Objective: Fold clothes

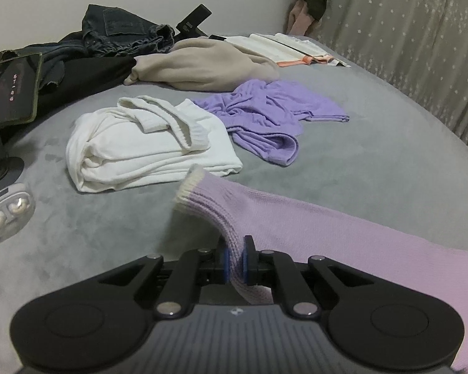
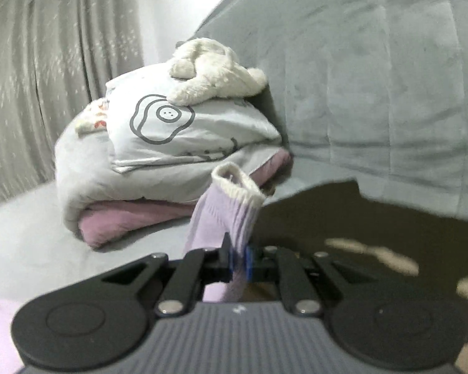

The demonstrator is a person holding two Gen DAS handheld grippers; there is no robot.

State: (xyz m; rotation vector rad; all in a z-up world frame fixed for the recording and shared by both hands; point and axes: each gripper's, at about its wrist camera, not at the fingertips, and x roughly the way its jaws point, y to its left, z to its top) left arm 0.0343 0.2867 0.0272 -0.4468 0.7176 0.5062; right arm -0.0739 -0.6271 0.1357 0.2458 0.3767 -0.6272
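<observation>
Mid-task. My left gripper (image 1: 235,257) and right gripper (image 2: 238,260) each pinch a cream-trimmed cuff of the lilac sweater (image 1: 343,233), lifted over the grey bed (image 1: 374,155). One white sweater (image 1: 146,146) lies folded; the purple knit top (image 1: 265,115) and beige garment (image 1: 202,65) await, I judge.

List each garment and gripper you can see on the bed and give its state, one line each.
left gripper: shut on the pink sweater's cuff.
right gripper: shut on the other cuff.
pink sweater: sleeve stretched across the bed, both cuffs pinched.
white sweater: folded.
purple top: crumpled, unfolded.
beige garment: heaped, unfolded.
jeans: heaped, unfolded.
quilt: folded, a plush toy on top.
</observation>
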